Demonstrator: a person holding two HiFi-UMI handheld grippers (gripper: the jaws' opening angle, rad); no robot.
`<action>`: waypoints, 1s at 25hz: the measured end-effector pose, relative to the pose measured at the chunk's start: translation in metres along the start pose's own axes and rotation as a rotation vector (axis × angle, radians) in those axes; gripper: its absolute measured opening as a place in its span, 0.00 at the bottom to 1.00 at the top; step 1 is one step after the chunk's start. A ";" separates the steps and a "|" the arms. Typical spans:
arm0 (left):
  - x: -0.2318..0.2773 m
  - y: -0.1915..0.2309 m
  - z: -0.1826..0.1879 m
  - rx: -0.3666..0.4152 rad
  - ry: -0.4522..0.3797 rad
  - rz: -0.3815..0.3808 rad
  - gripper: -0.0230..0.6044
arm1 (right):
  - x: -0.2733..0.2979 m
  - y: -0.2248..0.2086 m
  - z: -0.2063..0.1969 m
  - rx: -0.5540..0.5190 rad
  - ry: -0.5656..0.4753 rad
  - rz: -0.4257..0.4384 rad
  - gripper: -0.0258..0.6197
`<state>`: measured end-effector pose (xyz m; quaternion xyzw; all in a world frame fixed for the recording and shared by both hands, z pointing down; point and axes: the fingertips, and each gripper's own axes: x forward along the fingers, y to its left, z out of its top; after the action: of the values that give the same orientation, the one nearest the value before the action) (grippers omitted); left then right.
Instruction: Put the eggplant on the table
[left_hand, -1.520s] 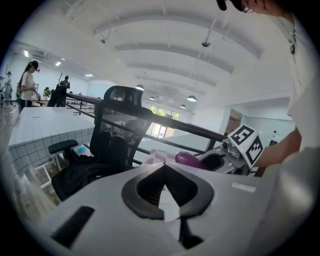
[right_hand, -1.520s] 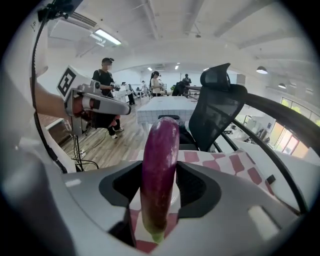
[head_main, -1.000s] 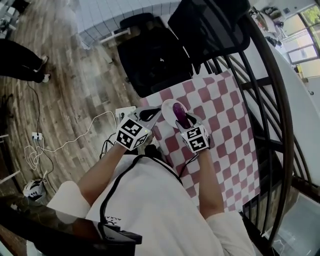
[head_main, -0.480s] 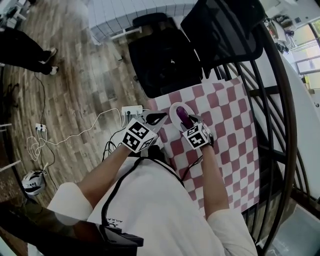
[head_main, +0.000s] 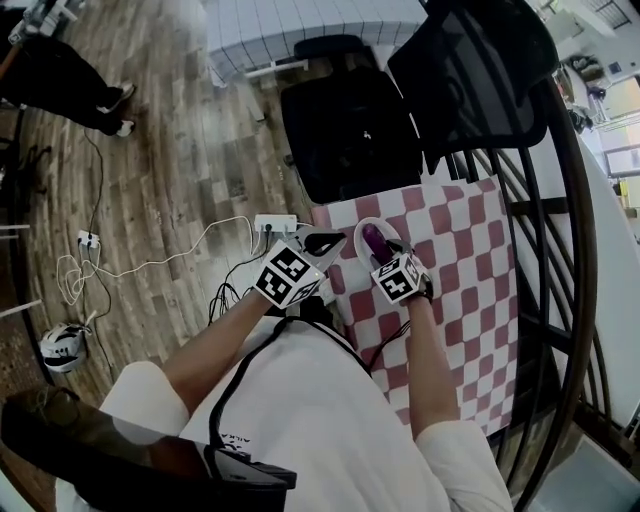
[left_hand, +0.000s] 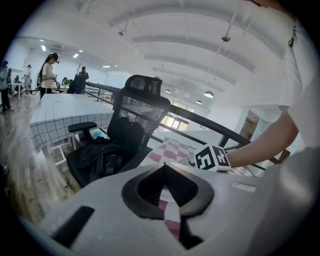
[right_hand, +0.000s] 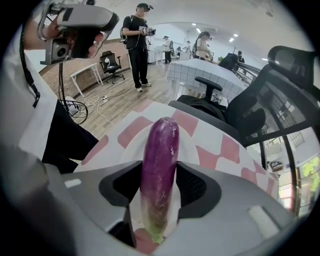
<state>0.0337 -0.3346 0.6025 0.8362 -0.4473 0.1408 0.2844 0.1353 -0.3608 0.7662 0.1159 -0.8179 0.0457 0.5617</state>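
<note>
A long purple eggplant (head_main: 372, 238) lies in a white plate (head_main: 357, 228) near the left edge of the table, which is covered with a red-and-white checked cloth (head_main: 450, 260). My right gripper (head_main: 379, 251) points steeply down over it. In the right gripper view the eggplant (right_hand: 162, 132) runs between the jaws of the right gripper (right_hand: 160, 162), which stand wide on either side of it, with slivers of plate (right_hand: 189, 149) showing beside it. My left gripper (head_main: 325, 241) hovers left of the plate. In its own view the left gripper (left_hand: 164, 167) has its tips together and holds nothing.
A black office chair (head_main: 350, 130) stands at the table's far end. A dark curved railing (head_main: 560, 250) runs along the right. On the wooden floor to the left lie a power strip (head_main: 275, 222) and cables. A person (head_main: 70, 80) stands far left.
My right gripper has sunk toward the plate and rolled a little, so its jaws now straddle the eggplant. The eggplant has stayed in the plate. The left gripper has hardly moved.
</note>
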 end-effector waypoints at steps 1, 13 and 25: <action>-0.001 0.001 0.000 0.000 -0.001 0.002 0.04 | 0.002 0.000 0.001 -0.006 0.003 0.001 0.38; -0.018 0.031 -0.001 -0.010 0.001 0.051 0.04 | 0.008 0.003 0.003 -0.029 0.039 -0.008 0.38; -0.023 0.033 -0.008 -0.007 0.011 0.046 0.04 | 0.006 0.000 -0.003 -0.012 0.051 -0.030 0.42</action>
<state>-0.0063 -0.3287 0.6095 0.8239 -0.4654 0.1502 0.2864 0.1359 -0.3607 0.7733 0.1237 -0.8017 0.0355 0.5837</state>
